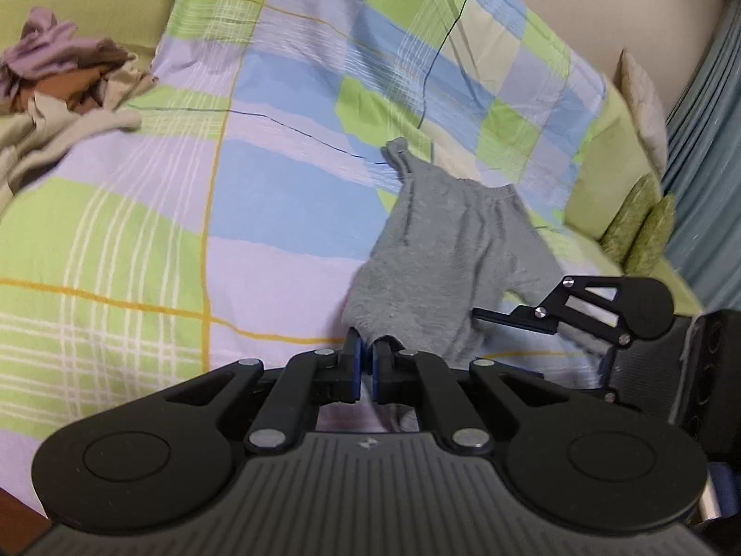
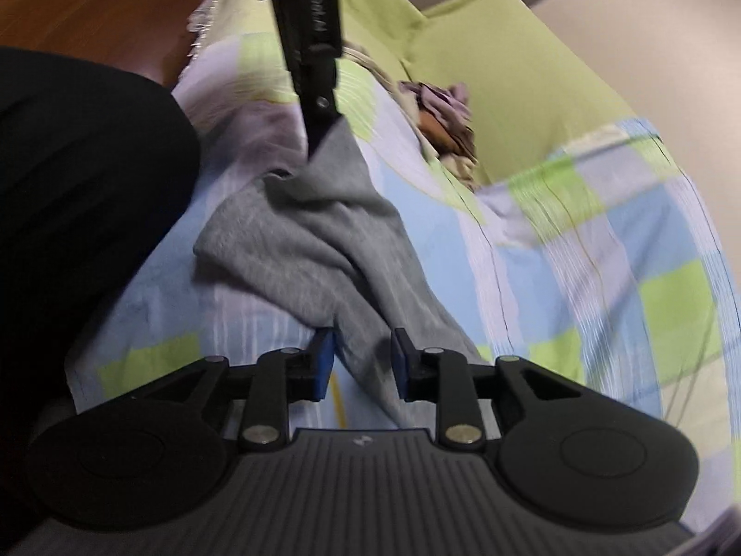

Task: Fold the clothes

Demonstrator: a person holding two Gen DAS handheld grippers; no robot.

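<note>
A grey garment (image 1: 444,250) lies crumpled on the checked blanket (image 1: 139,241), one thin end trailing toward the back. My left gripper (image 1: 369,356) is shut on its near edge. In the right wrist view the same grey garment (image 2: 315,231) hangs in a fold from the left gripper (image 2: 319,139) and drapes down to my right gripper (image 2: 362,356). The right jaws stand a little apart with a strip of the cloth running between them, and a gap shows beside the left pad (image 2: 324,361). The right gripper (image 1: 481,312) shows side-on beside the cloth in the left wrist view.
A pile of purple, brown and beige clothes (image 1: 60,74) sits at the blanket's far left, against a green cushion (image 2: 509,69). A blue curtain (image 1: 708,162) hangs at the right. A person's dark clothing (image 2: 69,185) fills the left; wooden floor (image 2: 69,14) lies beyond.
</note>
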